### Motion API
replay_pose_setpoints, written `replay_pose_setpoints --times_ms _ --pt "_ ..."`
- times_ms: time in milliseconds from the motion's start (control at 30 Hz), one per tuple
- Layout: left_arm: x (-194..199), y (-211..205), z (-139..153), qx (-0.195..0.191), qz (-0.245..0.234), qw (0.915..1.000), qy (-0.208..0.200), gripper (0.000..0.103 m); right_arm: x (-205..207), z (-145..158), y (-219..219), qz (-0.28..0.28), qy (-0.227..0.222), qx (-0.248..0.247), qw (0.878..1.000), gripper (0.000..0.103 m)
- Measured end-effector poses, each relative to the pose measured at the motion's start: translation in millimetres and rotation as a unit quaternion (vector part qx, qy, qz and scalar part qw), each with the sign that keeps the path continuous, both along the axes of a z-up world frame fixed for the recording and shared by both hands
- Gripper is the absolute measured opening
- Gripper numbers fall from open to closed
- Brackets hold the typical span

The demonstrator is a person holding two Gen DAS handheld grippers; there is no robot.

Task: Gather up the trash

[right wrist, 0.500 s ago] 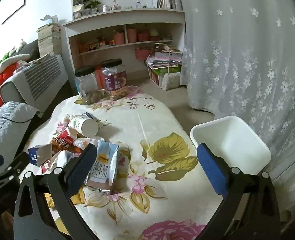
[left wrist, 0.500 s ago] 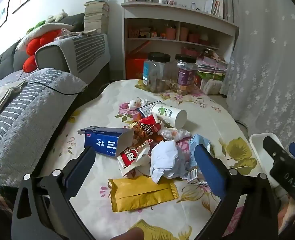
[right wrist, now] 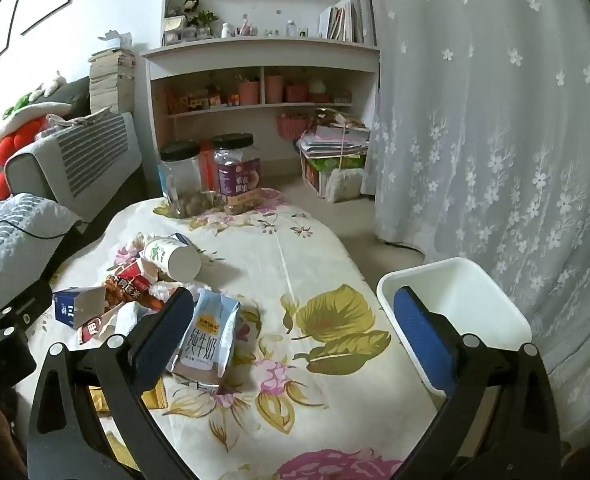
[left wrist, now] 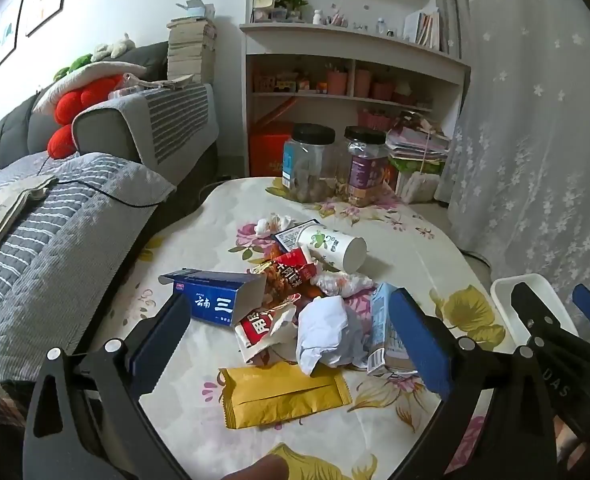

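- Your left tongs [left wrist: 289,334] are spread wide and grip nothing; they hang over the near side of the trash pile on the floral surface [left wrist: 411,240].
- Between their blue pads you see a crumpled white paper [left wrist: 327,334], with a red-and-white snack wrapper [left wrist: 265,326] just left of it and a yellow packet [left wrist: 285,394] lying flat at the near edge of the pile.
- A blue box [left wrist: 215,300] with an open flap lies on its side at the left of the pile, close to the left pad.
- A milk carton [left wrist: 383,332] stands crumpled just beside the right pad, touching the white paper.
- Farther off, a white paper cup [left wrist: 335,246] lies on its side, its open mouth turned to the right; red wrappers [left wrist: 295,268] sit between it and the blue box.
- Your right tongs [right wrist: 291,316] are also fully open and empty, over the right part of the surface.
- In the right wrist view the milk carton [right wrist: 207,340] sits just beside the left pad, not pressed by it.
- A white bin [right wrist: 461,288] stands off the right edge of the surface, partly behind the right pad.
- Two black-lidded jars [right wrist: 211,180] stand at the far end of the surface, well apart from the pile.
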State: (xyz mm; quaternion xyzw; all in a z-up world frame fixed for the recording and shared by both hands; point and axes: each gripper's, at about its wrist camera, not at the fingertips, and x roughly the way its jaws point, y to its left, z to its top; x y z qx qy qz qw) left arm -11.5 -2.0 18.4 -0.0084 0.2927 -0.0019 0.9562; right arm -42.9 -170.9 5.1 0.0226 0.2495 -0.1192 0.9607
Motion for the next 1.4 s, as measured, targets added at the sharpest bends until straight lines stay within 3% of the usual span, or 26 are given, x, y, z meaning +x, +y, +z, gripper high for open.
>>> replay_pose_setpoints --times_ms 1400 --pt "-2.0 4.8 -7.8 -0.005 -0.001 0.9999 0.011 0.096 -4.7 -2.1 4.5 0.009 -0.002 -0.002 1.0 0.096"
